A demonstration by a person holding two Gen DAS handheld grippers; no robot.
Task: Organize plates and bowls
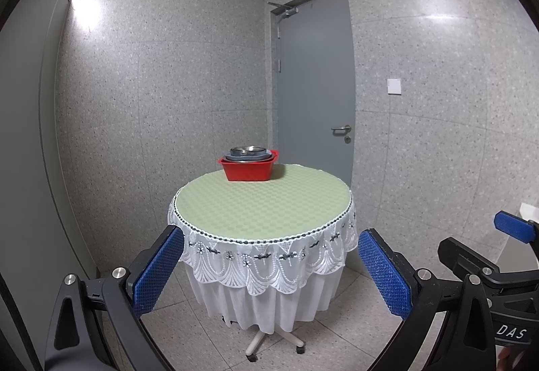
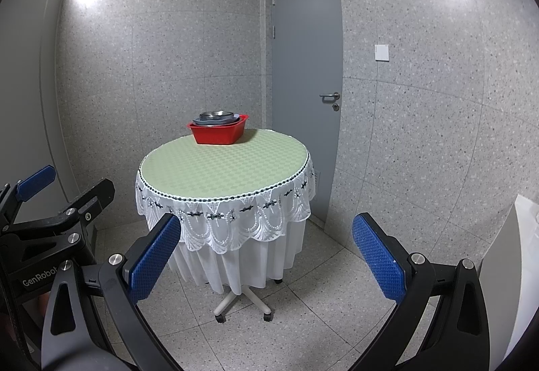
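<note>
A red plastic basin [image 1: 248,168] stands at the far edge of a round table [image 1: 262,202] with a green checked top. Stacked grey plates and a metal bowl [image 1: 247,152] sit inside it. The basin [image 2: 218,132] and bowl [image 2: 217,116] also show in the right wrist view, on the table [image 2: 225,168]. My left gripper [image 1: 271,253] is open and empty, well short of the table. My right gripper [image 2: 266,243] is open and empty, also back from the table. Each gripper shows at the edge of the other's view.
The table has a white lace cloth and a wheeled base [image 2: 242,303]. A grey door [image 1: 316,84] stands shut behind it on the right. Speckled walls close the room. A white object [image 2: 518,253] stands at the right edge.
</note>
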